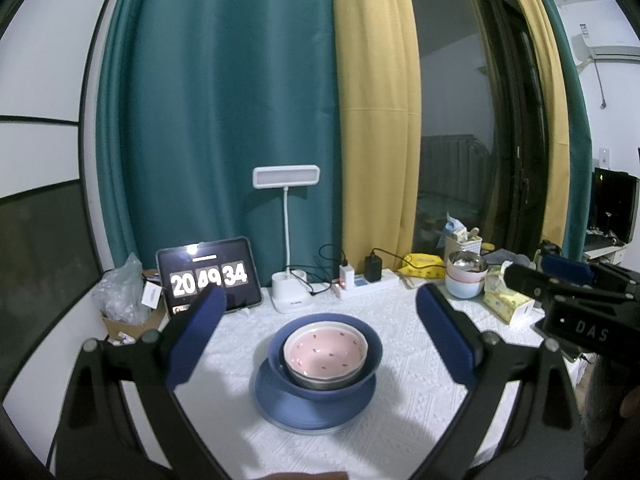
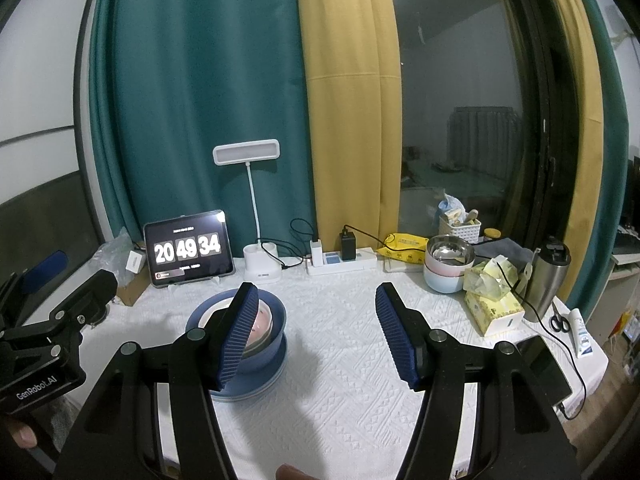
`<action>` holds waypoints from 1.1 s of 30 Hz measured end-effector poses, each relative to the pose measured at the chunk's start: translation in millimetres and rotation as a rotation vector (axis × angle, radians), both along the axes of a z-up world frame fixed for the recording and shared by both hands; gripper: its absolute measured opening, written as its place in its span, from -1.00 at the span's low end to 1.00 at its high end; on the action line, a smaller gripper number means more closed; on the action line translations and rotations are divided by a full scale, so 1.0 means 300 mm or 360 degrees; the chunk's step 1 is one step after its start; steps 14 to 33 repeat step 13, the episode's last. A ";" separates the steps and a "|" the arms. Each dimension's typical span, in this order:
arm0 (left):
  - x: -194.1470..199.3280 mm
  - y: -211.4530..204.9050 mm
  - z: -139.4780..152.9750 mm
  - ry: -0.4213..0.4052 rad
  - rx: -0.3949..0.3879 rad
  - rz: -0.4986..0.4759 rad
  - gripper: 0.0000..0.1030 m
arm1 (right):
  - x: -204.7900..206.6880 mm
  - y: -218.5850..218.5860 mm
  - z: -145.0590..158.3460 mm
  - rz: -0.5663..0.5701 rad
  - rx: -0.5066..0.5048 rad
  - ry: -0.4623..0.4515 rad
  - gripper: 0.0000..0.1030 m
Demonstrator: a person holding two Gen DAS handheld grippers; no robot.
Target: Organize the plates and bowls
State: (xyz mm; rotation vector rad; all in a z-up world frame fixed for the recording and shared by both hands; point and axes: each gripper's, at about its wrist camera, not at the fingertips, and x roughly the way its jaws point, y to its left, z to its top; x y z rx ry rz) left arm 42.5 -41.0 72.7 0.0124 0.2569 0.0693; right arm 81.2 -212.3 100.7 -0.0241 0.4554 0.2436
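In the left wrist view a stack stands on the white tablecloth (image 1: 400,400): blue plates (image 1: 316,408) at the bottom, a blue bowl (image 1: 360,364) on them, and a pink speckled bowl (image 1: 326,350) nested inside. My left gripper (image 1: 321,294) hovers open above and in front of this stack, nothing between its blue pads. My right gripper (image 2: 318,292) is open too, over bare cloth to the right of the blue bowl (image 2: 276,320) and plates (image 2: 256,388). A second stack, a steel bowl in pink and pale blue bowls (image 2: 448,268), sits at the back right.
Along the back edge stand a tablet clock (image 2: 188,250), a white desk lamp (image 2: 260,268) and a power strip (image 2: 340,264). On the right are a yellow tissue box (image 2: 494,308), a steel flask (image 2: 546,280), scissors (image 2: 560,322) and a phone (image 2: 544,364). A box with plastic (image 1: 124,300) is at the left.
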 end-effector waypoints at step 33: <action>0.001 -0.015 -0.003 -0.0015 0.0001 -0.0019 0.89 | 0.001 -0.002 0.001 0.0000 0.0001 0.0001 0.25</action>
